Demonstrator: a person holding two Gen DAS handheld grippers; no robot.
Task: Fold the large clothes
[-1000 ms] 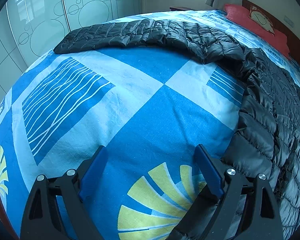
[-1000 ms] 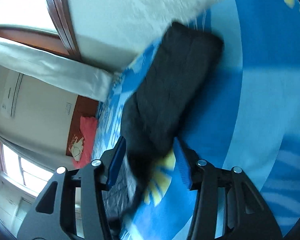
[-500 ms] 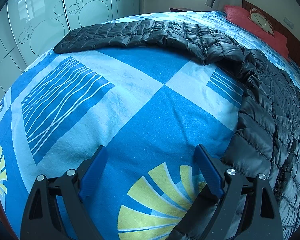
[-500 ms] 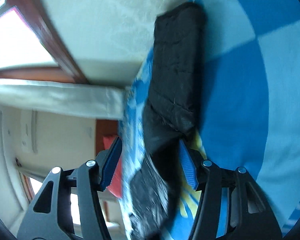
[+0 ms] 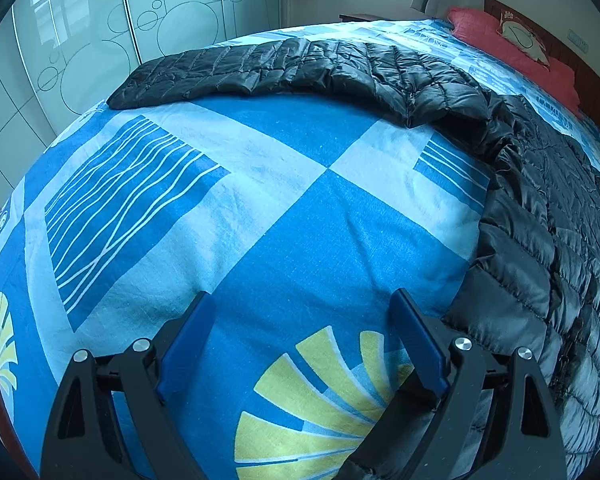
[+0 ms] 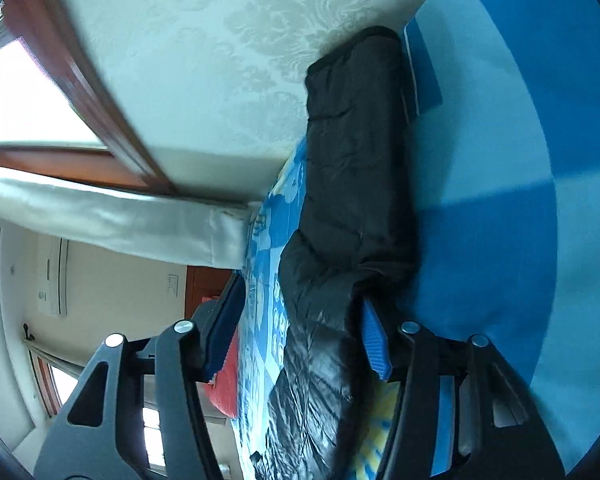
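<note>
One black puffer jacket (image 5: 520, 208) between closing right gripper (image 6: 300, 320) fingers (image 6: 374, 344)

— What did the rig look like on my feeds?

— I saw the left gripper (image 5: 300, 320) as two black plastic arms with triangular cut-outs, each carrying two round silver screws. Its fingers (image 5: 418, 344) were flat blue pads.

— And the other one?

— I saw the right gripper (image 6: 300, 320) built the same: black arms, silver screw heads, blue pads. One pad (image 6: 374, 344) showed fine ribbing on its face. I saw no cables, no markings and no sleeve.
</note>
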